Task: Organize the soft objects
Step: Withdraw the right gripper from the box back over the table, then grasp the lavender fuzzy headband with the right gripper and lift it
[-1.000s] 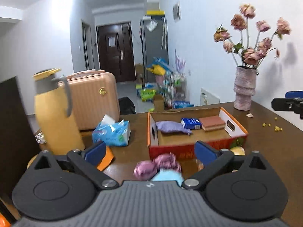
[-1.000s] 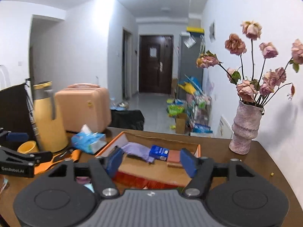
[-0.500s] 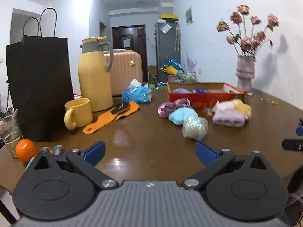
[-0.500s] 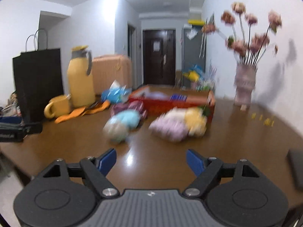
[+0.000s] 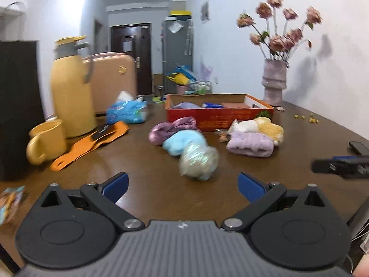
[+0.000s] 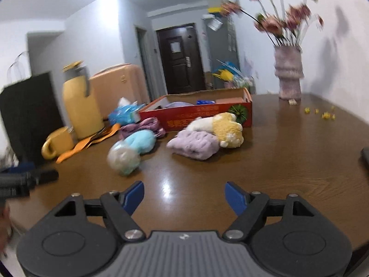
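Soft things lie on the brown table (image 5: 150, 175) in front of a red cardboard box (image 5: 219, 115): a pale bagged bundle (image 5: 198, 161), a light blue plush (image 5: 182, 142), a purple cloth (image 5: 170, 129), a lilac towel (image 5: 250, 144) and a yellow-white plush (image 5: 265, 127). My left gripper (image 5: 183, 187) is open and empty, just short of the bagged bundle. My right gripper (image 6: 184, 196) is open and empty over bare table; the bundle (image 6: 123, 157), lilac towel (image 6: 196, 144) and yellow plush (image 6: 227, 127) lie ahead. The box (image 6: 203, 115) holds a few items.
A yellow jug (image 5: 71, 87), yellow mug (image 5: 47, 140), orange strap (image 5: 92, 143) and black bag (image 5: 18, 106) stand left. A blue tissue pack (image 5: 126, 112) lies behind. A vase with flowers (image 5: 274, 80) stands far right. A dark phone (image 5: 359, 147) lies at the right edge.
Both grippers pulled back from the box to the near side of the table, then moved forward a little toward the soft things. Both stayed open.
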`<control>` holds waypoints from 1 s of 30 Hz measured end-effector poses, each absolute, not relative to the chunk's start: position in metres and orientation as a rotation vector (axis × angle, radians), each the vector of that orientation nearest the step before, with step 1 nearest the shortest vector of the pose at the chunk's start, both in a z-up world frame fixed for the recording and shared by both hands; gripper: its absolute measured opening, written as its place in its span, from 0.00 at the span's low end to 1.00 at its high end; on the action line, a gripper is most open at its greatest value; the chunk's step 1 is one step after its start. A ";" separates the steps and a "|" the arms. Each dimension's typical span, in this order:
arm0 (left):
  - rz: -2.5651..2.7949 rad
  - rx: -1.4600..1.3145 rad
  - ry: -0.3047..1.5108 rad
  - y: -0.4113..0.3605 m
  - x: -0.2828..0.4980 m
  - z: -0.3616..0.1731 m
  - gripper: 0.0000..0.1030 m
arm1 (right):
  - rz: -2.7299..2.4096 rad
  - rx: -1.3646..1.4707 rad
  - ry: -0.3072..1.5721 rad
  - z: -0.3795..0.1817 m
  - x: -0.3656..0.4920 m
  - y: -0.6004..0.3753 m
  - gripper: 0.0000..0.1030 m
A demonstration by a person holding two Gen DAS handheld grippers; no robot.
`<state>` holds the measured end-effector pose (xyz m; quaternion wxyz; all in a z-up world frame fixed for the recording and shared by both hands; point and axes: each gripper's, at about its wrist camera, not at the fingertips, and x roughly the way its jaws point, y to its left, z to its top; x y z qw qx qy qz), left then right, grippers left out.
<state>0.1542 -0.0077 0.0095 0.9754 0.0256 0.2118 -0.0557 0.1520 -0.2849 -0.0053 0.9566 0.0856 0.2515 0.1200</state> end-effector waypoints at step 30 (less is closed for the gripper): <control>-0.499 -0.205 0.786 -0.060 0.232 -0.035 0.53 | 0.443 0.457 0.741 -0.045 0.211 -0.323 0.29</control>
